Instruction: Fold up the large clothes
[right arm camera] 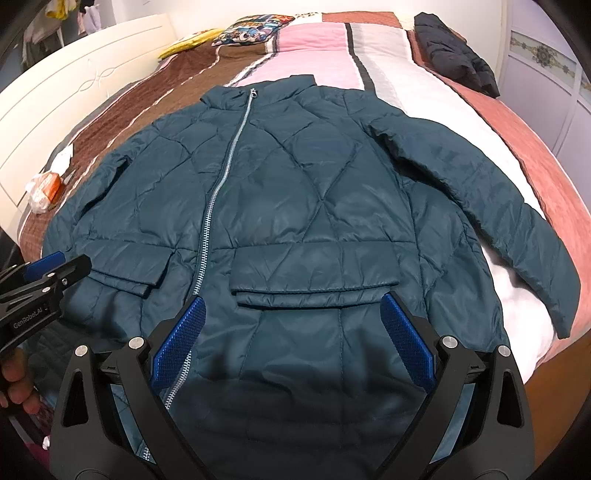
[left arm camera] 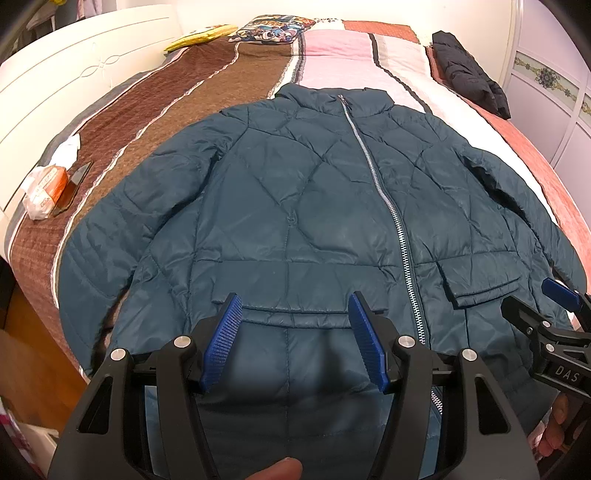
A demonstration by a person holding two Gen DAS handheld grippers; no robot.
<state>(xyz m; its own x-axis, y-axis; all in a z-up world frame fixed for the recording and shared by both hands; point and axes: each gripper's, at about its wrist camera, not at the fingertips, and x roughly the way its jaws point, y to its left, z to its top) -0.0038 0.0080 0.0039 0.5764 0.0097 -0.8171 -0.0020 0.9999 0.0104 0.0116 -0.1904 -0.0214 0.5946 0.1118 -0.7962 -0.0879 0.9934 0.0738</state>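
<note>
Striped bed [left arm camera: 332, 48] carries teal jacket [left arm camera: 314, 192], black garment [left arm camera: 469, 77], perhaps pillows [left arm camera: 269, 27].

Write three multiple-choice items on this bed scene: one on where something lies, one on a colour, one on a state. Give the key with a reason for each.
1. Where does the black garment lie?
A. at the far right edge of the bed
B. on top of the teal jacket
C. on the floor

2. What colour are the gripper pads?
A. red
B. blue
C. white

3. How is the teal jacket's zipper?
A. fully open
B. closed up to the collar
C. torn off

Key: 1 A, it sits on the bed beyond the jacket's sleeve; 2 B, blue ribbed pads show on the left gripper and right gripper; 3 B, the teeth run joined to the collar.
</note>
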